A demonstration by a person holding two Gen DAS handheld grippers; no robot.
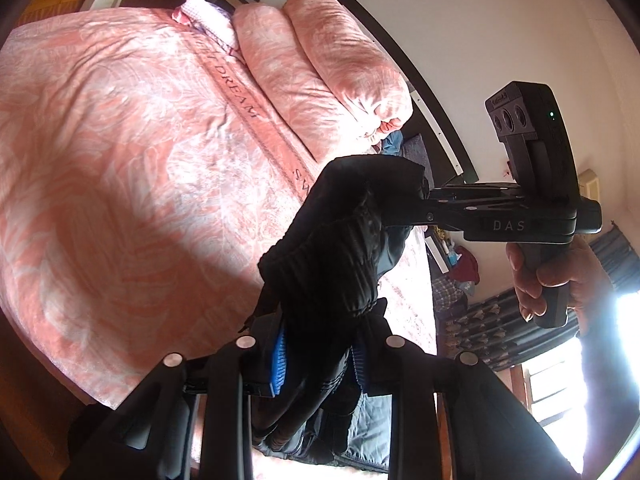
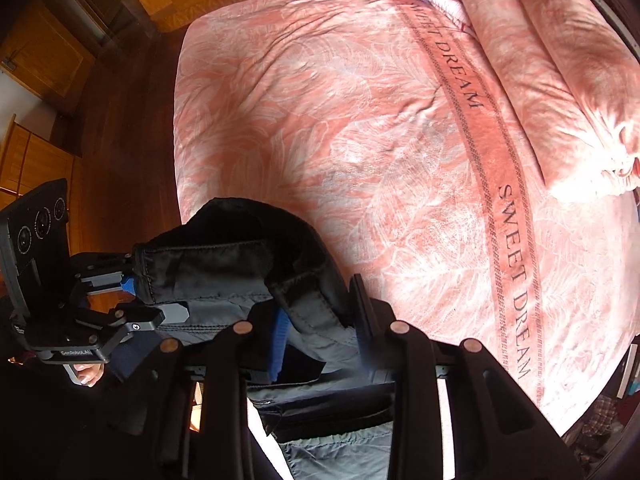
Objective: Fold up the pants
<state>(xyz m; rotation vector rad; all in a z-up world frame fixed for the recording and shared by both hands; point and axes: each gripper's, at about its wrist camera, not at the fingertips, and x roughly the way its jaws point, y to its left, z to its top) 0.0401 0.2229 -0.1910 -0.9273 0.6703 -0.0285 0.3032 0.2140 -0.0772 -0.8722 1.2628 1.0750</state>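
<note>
A: Fingers first, left side: what does the left gripper (image 1: 318, 364) have?

B: Its blue-padded fingers (image 1: 279, 364) are pinched on the black padded pants with the gathered elastic waistband (image 1: 332, 248). The cloth runs up out of them and across to the right gripper (image 1: 424, 200), whose own fingers are buried in a fold of the same fabric. Both are clamped on it, as far as I can judge.

A: So where are the pants relative to the bed?

B: In the air, above the pink leaf-patterned bedspread printed with SWEET DREAM (image 1: 120, 140), not lying on it. From the right wrist view the waistband (image 2: 240, 264) stretches between the left gripper (image 2: 132, 280) at the left and the right gripper (image 2: 320, 348) at the bottom, with the grey lining showing and the legs dropping below the camera, out of sight.

A: Which way does the long axis go?

B: Downward, I'd say, from the waistband held across. The open bedspread (image 2: 340, 120) lies ahead of both grippers, neither plainly nearer, so laying the pants flat probably means carrying both forward together.
</note>
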